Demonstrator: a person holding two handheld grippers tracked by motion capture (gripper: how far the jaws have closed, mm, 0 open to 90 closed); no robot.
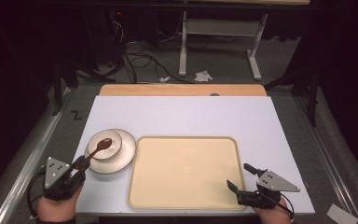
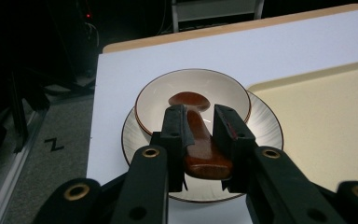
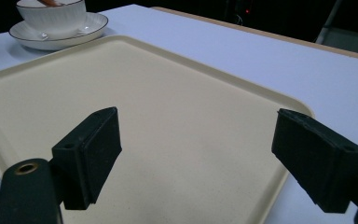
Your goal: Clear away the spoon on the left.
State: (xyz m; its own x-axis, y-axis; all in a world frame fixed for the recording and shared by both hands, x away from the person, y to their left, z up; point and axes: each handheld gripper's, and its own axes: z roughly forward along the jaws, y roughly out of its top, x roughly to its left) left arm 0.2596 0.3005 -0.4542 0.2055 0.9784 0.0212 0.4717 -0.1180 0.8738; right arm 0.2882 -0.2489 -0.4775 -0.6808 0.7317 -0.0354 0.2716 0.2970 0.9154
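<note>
Your left gripper (image 2: 199,135) jaws clamp the wooden spoon (image 2: 196,135) handle, its head in the bowl (image 2: 193,88), lower left of the high view. Right gripper (image 3: 196,158) gapes over the tray (image 3: 168,116). Next, probably: lift the spoon clear without tipping the bowl.

Dark room; grey floor (image 1: 223,65); cables (image 1: 142,58)
</note>
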